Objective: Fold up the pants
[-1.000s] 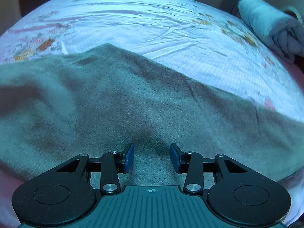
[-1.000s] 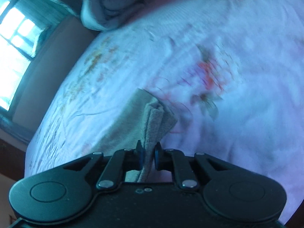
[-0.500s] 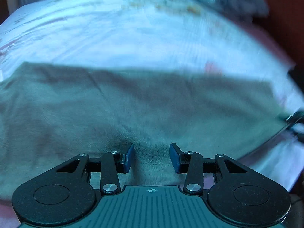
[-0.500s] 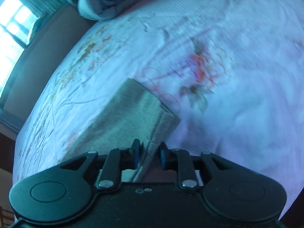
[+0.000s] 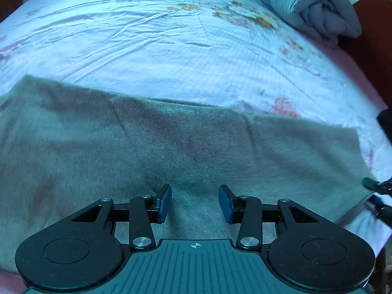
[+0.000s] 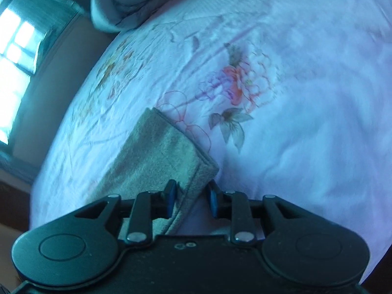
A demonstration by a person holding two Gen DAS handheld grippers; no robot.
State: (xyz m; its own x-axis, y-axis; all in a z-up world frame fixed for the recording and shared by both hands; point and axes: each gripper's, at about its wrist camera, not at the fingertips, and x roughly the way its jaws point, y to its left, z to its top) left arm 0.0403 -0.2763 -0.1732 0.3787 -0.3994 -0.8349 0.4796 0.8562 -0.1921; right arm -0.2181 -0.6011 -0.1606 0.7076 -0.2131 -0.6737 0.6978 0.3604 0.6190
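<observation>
Nearest, L gripper (image 5: 194,202) hangs low over the pants (image 5: 171,147), jaws spread, nothing between them but cloth below. R gripper (image 6: 191,197) sits at the hem end of the pants (image 6: 159,156), jaws apart w/ the hem corner lying loose between them; not pinched.

Pants lie flat as one long band across the near side of the bed (image 5: 171,49), legs apparently stacked: two layers show at the hem. So lengthwise fold looks done; crosswise folds, hem toward waist, not yet made. Roughly halfway, I'd judge.

Farther off, bare floral sheet, then a rolled quilt (image 5: 311,9) at the far right.
</observation>
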